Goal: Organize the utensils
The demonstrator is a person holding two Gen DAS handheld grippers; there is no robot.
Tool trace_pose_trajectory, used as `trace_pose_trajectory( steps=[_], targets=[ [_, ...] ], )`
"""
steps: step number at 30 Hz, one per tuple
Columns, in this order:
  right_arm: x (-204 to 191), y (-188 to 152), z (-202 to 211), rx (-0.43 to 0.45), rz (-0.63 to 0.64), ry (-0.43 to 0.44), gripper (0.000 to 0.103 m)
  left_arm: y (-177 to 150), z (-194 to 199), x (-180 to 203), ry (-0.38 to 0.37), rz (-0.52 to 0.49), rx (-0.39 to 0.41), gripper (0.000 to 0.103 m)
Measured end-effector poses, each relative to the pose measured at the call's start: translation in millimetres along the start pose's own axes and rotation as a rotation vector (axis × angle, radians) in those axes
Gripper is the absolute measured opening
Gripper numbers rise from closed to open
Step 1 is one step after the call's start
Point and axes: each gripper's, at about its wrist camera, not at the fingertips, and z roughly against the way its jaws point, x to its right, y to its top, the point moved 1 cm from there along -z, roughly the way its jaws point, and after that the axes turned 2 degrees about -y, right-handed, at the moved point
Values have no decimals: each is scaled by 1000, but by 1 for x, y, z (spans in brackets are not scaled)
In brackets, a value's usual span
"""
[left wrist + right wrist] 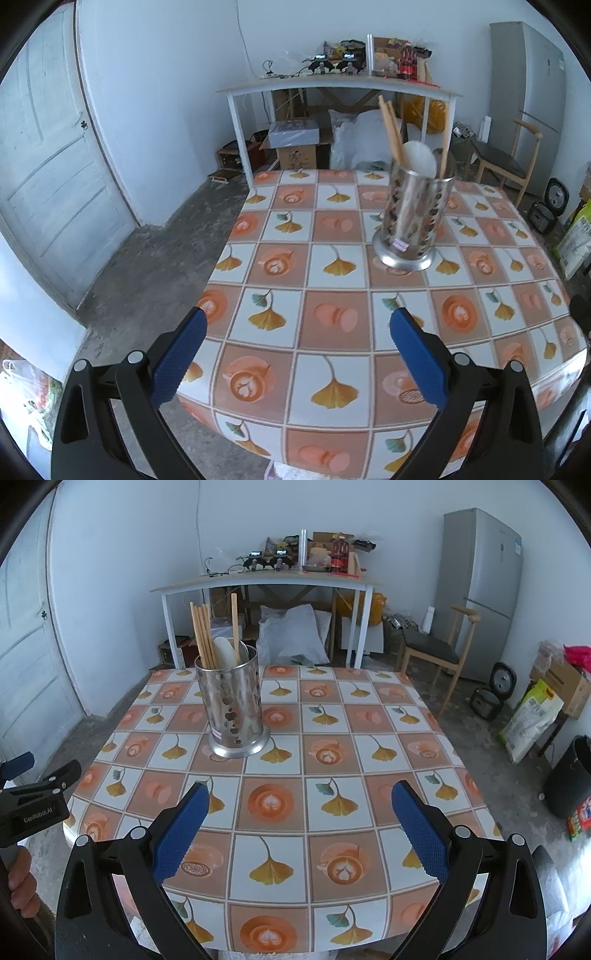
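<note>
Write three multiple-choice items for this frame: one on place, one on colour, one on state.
1. Where does the metal utensil holder stand?
A. on the tiled tablecloth
B. on the floor
C. on the wooden chair

2. What colour are the pads on the right gripper fingers?
A. red
B. blue
C. green

3. How is the left gripper?
A. shut on a spoon
B. shut on chopsticks
C. open, holding nothing

Answers: 1 A, its base rests on the patterned cloth; 2 B, both pads show blue; 3 C, the fingers stand apart with only tablecloth between.
</note>
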Motion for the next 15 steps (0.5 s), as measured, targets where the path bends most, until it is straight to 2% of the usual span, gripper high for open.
trace_pose_trajectory(
  steps=[7, 15],
  targets=[
    [0, 0, -1, 4, 5, 0, 95, -5, -4, -18, 34, 25, -22, 97],
    [2, 2, -1, 12, 5, -16, 95, -5, -3, -32, 61, 38, -13, 97]
  ],
)
